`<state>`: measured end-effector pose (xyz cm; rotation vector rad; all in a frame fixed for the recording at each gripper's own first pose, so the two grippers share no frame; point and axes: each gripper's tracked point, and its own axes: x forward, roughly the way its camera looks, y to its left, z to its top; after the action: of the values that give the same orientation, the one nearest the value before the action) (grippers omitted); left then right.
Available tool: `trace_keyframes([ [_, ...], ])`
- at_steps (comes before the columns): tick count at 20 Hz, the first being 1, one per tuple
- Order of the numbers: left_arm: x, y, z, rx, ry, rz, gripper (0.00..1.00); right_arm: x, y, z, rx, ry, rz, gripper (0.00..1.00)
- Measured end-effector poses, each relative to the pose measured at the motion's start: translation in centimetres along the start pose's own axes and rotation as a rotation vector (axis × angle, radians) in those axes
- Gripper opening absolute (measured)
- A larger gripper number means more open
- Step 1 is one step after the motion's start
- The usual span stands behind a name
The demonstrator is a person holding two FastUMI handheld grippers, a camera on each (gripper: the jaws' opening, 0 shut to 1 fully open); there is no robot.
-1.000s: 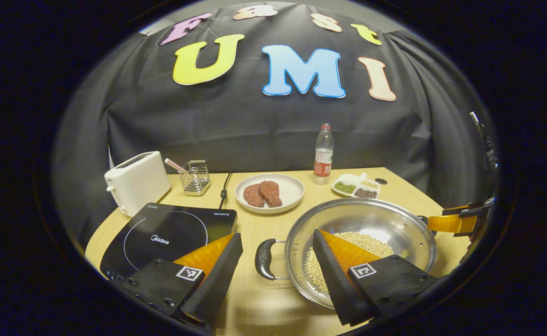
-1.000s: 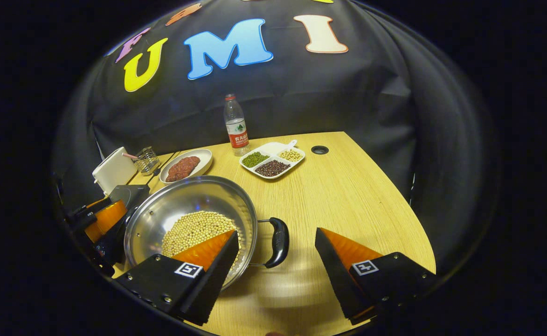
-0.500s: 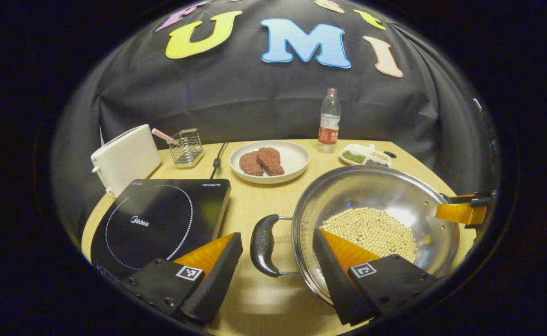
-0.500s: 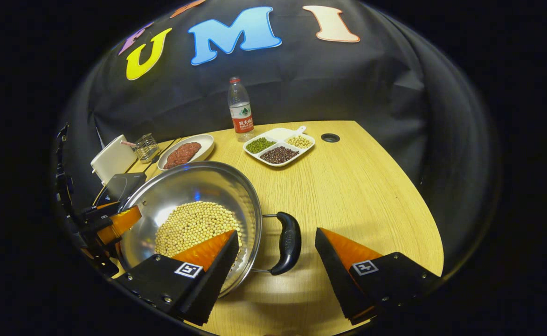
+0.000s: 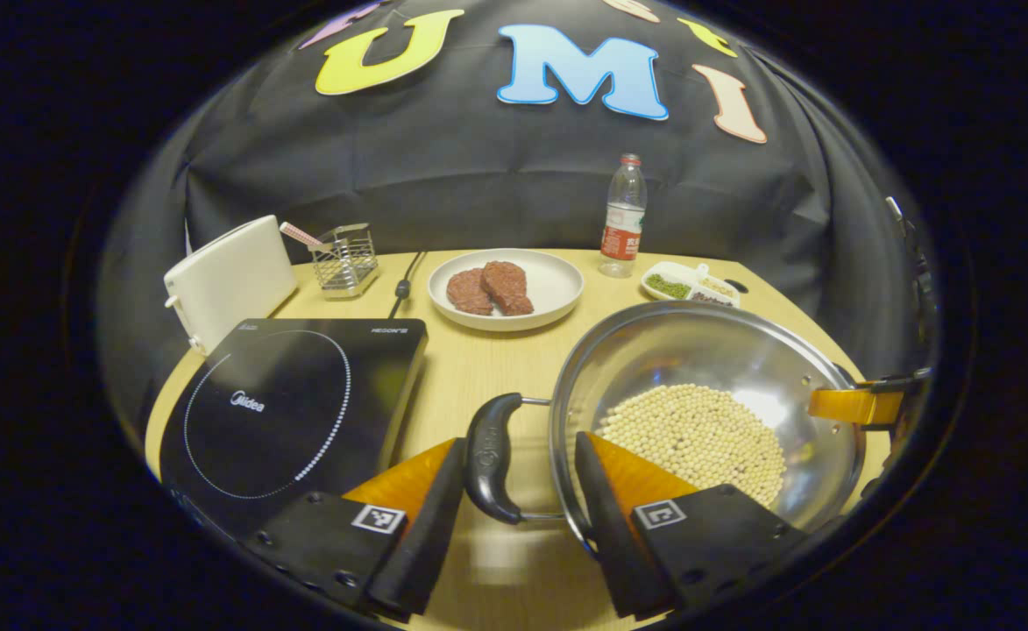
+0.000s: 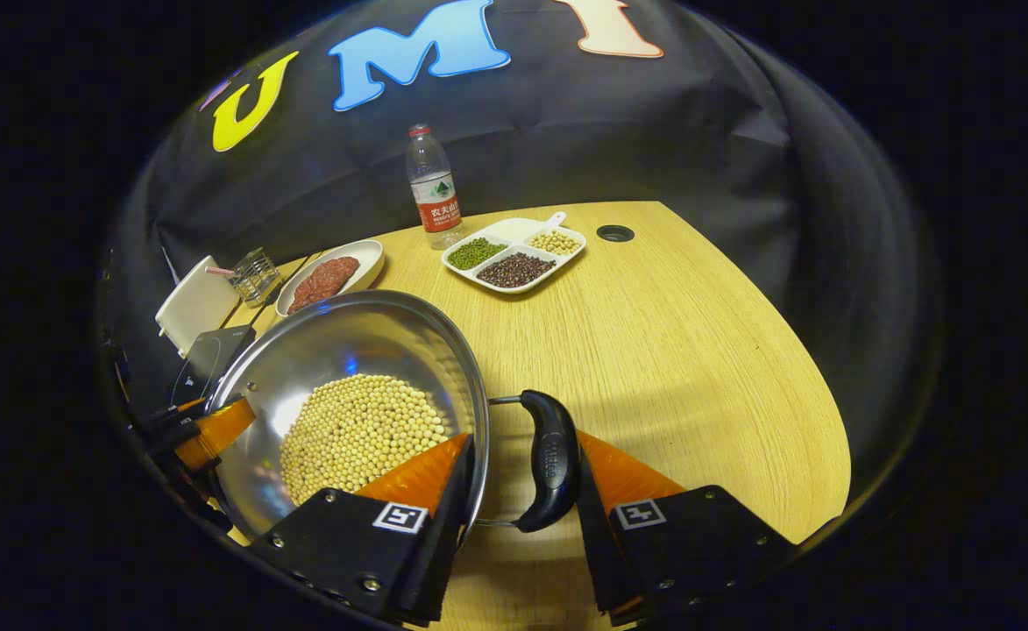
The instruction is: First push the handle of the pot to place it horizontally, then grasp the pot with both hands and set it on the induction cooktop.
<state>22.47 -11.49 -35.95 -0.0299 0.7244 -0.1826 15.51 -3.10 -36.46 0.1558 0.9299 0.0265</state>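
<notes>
Wooden bench (image 6: 654, 350) carries a pot (image 5: 706, 386) of beans. Each tool, left tool (image 5: 518, 504) and right tool (image 6: 522, 504), half-closed, straddles a handle without clamping.

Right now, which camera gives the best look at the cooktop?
The left gripper view. There the black cooktop lies close and nearly whole on the table, its ring marking plain, left of the pot. In the right gripper view only a small dark corner peeks out behind the pot's rim.

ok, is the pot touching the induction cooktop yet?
Apart. The left gripper view shows a strip of bare table between the pot and the induction cooktop.
</notes>
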Motion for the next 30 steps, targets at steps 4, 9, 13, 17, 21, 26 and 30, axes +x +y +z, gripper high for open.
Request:
trace_keyframes([
  [4,0.3,0.2,-0.2,-0.035,0.066,0.016,0.7,0.1,0.0,-0.2,-0.005,0.005,-0.011,0.55],
  [9,0.1,-0.1,0.1,-0.07,0.049,-0.001,0.61,0.0,0.0,0.0,-0.037,-0.003,-0.013,0.55],
  [13,-0.6,-0.2,-0.2,-0.103,0.054,0.0,0.62,-0.9,0.0,0.3,-0.042,-0.006,-0.013,0.54],
  [17,-2.9,0.8,1.0,-0.105,0.018,0.0,0.66,-2.8,1.1,1.3,-0.06,-0.025,-0.009,0.54],
  [21,-5.0,3.2,2.1,-0.126,-0.003,0.002,0.58,-4.5,3.8,2.0,-0.069,-0.041,0.002,0.54],
  [26,-6.9,7.3,4.2,-0.106,-0.038,0.0,0.65,-5.8,7.8,2.5,-0.044,-0.062,0.008,0.54],
  [30,-7.7,10.8,5.1,-0.095,-0.058,-0.001,0.62,-6.3,11.4,2.5,-0.028,-0.068,0.008,0.54],
])
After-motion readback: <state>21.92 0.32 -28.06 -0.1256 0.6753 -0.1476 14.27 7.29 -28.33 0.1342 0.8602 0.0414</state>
